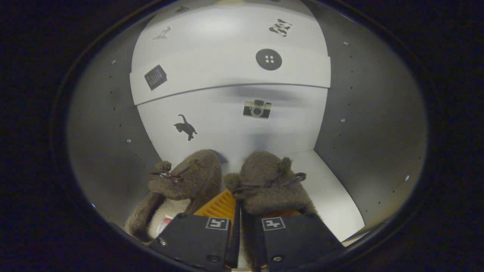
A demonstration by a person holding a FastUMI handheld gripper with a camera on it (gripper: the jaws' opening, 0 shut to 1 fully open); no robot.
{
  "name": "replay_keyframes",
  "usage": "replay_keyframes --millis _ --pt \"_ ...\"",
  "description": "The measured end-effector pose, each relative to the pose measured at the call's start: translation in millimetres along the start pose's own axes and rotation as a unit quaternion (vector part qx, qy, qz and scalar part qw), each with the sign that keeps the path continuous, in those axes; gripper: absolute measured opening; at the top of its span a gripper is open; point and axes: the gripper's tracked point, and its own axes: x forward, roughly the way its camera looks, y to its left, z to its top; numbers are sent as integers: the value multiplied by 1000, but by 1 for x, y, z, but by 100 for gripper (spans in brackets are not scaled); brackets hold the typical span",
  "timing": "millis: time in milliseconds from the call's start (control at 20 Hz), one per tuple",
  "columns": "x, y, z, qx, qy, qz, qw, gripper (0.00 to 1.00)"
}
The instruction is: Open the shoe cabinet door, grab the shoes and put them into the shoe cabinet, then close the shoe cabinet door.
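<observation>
Two brown fuzzy slippers with small bows lie side by side on the white floor (pixel 332 189) inside the shoe cabinet, toes toward the back panel. The left slipper (pixel 189 177) shows its pale lining; the right slipper (pixel 264 181) sits just ahead of the right finger. My gripper (pixel 237 211) is nearly closed at their heel ends, with fur from the right slipper's inner edge pinched in the narrow gap between the fingers (pixel 194 234). Where exactly the fingers grip is partly hidden.
The cabinet's white back panel (pixel 227 121) carries cat and camera stickers. A white shelf or drawer front (pixel 211 71) with more stickers juts out above the slippers. Grey side walls (pixel 363 113) close in on both sides. Bare floor lies to the right of the slippers.
</observation>
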Motion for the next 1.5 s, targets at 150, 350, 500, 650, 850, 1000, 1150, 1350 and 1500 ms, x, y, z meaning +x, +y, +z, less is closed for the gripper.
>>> replay_keyframes --millis 150,350,500,650,850,1000,1150,1350,1500 --pt "-7 1 0 -2 -1 -5 1000 38" --pt "-31 8 7 16 -23 14 1000 57" --pt "-51 8 4 19 -36 15 999 65" --pt "-82 14 8 20 -80 29 996 66" --pt "-138 12 14 2 -156 18 988 81" --pt "-190 20 -3 6 -189 39 981 95" --pt "-245 26 -27 10 -221 69 973 99" --pt "-317 27 -62 -5 -230 101 968 100" --pt "-372 19 -87 -18 -230 114 966 99"
